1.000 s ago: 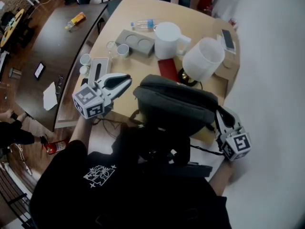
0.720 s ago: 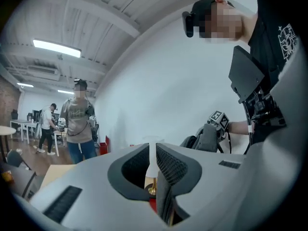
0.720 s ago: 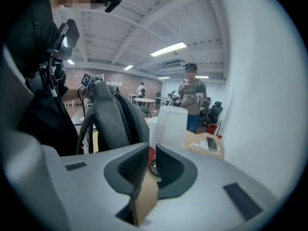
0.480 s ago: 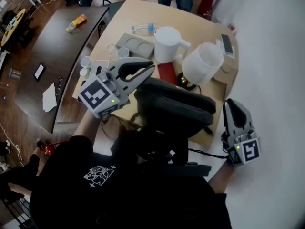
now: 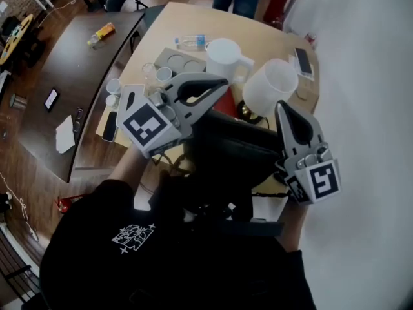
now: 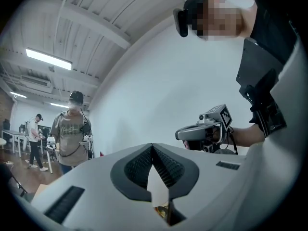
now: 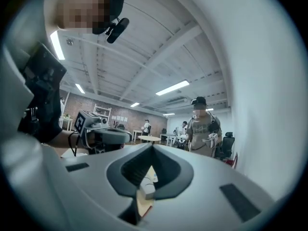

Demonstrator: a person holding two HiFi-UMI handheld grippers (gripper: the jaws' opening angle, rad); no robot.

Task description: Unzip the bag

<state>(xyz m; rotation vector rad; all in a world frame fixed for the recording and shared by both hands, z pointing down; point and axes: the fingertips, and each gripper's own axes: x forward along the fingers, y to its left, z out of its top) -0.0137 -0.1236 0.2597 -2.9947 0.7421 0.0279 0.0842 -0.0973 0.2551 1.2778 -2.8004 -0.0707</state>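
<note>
A dark grey bag (image 5: 235, 148) lies on the near edge of the tan table (image 5: 268, 34). It is seen only in the head view. My left gripper (image 5: 223, 85) is held up over the bag's left side and points level. My right gripper (image 5: 282, 106) is raised at the bag's right end. Both pairs of jaws have just been closing and now meet with nothing between them, as the left gripper view (image 6: 152, 146) and the right gripper view (image 7: 153, 146) show. Each gripper view also catches the other gripper, the right one (image 6: 179, 134) and the left one (image 7: 127, 135).
Behind the bag stand a white pitcher (image 5: 226, 57) and a white tub (image 5: 271, 86). A water bottle (image 5: 192, 41), a grey cup tray (image 5: 182, 60) and a phone (image 5: 301, 60) lie further back. A dark table (image 5: 77, 63) is at the left. A person (image 6: 71, 134) stands beyond.
Both grippers have risen from beside the bag to above it, and their jaws have closed from open to meeting. The bag has stayed on the table.
</note>
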